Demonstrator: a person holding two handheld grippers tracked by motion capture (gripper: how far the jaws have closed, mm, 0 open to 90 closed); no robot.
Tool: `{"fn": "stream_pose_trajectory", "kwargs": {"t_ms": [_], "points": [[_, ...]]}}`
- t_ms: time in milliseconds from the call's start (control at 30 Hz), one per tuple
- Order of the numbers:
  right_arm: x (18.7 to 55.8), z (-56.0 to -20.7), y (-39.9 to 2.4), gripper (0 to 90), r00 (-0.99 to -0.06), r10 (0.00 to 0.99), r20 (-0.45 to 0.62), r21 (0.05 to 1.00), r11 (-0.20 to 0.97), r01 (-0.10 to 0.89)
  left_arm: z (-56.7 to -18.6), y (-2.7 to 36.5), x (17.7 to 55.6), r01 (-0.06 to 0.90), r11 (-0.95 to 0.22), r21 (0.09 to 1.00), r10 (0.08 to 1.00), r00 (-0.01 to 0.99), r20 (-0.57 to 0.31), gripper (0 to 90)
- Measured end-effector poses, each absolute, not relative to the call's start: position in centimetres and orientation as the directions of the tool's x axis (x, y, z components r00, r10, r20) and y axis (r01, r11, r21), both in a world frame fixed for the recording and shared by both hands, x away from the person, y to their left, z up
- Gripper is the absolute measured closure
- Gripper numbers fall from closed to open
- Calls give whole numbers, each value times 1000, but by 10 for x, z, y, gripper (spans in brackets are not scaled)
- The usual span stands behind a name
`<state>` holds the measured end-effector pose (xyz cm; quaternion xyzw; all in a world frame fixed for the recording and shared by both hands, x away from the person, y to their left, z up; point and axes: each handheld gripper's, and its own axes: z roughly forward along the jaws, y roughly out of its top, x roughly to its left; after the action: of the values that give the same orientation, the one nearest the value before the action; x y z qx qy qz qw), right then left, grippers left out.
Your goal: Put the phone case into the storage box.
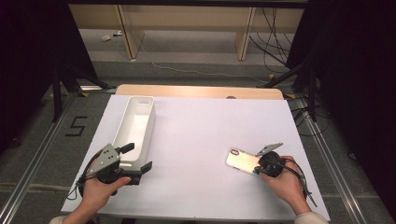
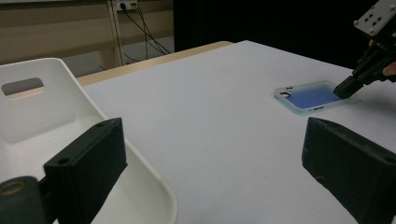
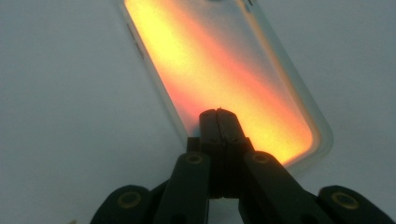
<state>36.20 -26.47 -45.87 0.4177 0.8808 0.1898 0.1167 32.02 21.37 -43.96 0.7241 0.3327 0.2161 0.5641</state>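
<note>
My right tongs (image 3: 218,112), closed empty, press the light, slippery, flexible phone case (image 3: 224,70) near the desk's right edge; I'd grip its raised rim, left tongs (image 2: 210,163) wide.

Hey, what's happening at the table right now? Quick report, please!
Right tool shut, tip on the phone case, nothing gripped. Left tool open, straddling the near rim of the white bin. Case lies flat on the table. Nothing between case and bin.

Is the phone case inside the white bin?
No, the phone case lies flat on the table, well apart from the white bin.
</note>
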Motion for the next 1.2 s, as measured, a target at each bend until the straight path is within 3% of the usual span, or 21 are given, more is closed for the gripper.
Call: {"fn": "stream_pose_trajectory", "kwargs": {"t_ms": [600,1200], "points": [[366,-461,-228,900,-683,730,1,441,613,656,-440,213,320,240,-142,960,726,685,-64,63],[375,-463,-207,900,-667,745,24,461,584,668,-441,212,321,237,-140,961,722,689,-65,64]]}}
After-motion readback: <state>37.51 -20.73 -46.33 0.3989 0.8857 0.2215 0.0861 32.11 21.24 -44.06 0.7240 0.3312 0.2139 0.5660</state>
